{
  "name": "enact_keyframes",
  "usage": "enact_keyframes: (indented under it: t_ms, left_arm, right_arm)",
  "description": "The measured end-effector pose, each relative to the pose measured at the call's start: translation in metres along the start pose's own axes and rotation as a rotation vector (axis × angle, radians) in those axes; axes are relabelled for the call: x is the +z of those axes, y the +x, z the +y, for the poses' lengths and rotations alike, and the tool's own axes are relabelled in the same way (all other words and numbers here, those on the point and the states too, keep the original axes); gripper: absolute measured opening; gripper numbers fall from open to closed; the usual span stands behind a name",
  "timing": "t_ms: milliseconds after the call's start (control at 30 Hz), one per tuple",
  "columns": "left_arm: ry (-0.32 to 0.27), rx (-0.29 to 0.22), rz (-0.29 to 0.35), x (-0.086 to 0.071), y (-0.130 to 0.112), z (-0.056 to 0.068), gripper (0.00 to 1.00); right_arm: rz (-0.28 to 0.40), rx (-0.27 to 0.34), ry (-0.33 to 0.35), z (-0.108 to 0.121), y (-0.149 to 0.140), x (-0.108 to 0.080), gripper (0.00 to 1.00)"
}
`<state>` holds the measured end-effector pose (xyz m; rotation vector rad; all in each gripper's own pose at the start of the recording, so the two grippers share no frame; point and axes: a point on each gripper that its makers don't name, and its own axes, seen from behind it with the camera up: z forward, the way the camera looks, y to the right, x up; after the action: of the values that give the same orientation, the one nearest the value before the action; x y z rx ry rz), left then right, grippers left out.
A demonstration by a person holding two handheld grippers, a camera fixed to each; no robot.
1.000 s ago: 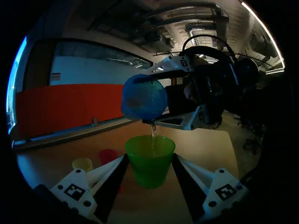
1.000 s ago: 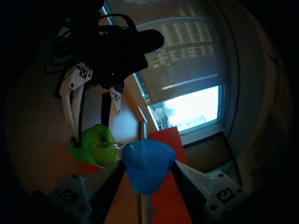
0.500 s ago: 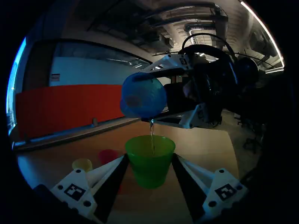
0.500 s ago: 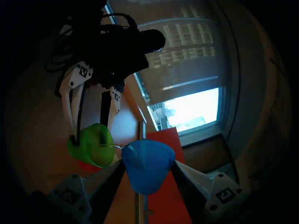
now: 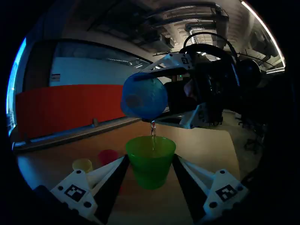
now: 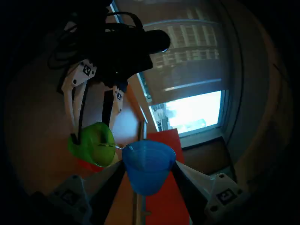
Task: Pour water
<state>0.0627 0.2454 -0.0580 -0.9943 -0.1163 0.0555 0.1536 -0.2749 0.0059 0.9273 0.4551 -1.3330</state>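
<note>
Two cups sat clamped: right gripper (image 6: 148, 164) tilted its blue cup (image 6: 148, 173) just above left gripper's (image 5: 150, 158) green cup (image 5: 150, 170), water (image 5: 152, 129) seemingly dribbling down.

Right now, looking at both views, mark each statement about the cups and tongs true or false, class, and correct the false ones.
1. The left tongs hold a green cup. True.
2. The blue cup is upright. False: the right tongs hold it tilted above the green cup.
3. Water falls from the blue cup toward the green cup. True.
4. The red cup sits inside the yellow cup. False: they stand side by side.
</note>
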Motion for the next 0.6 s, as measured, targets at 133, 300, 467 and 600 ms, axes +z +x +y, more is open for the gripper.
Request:
enact_keyframes:
  t_ms: [133,300,467,600]
  left_arm:
    - [0.001,0.0,0.001,-0.001,0.0,0.0,0.83]
    - [0.002,0.001,0.002,-0.0018,-0.001,0.0004,0.83]
    - [0.003,0.004,0.002,-0.0019,-0.0007,0.0003,0.83]
    - [0.003,0.003,0.006,-0.0017,0.0003,-0.0003,0.83]
  right_arm:
    - [0.0,-0.011,0.002,-0.0009,0.0013,0.0002,0.89]
    - [-0.002,-0.023,0.007,-0.0027,0.0026,0.0005,0.89]
    - [-0.004,-0.042,0.007,-0.0031,0.003,0.0008,0.89]
    - [-0.008,-0.059,0.007,-0.0028,0.0029,0.0011,0.89]
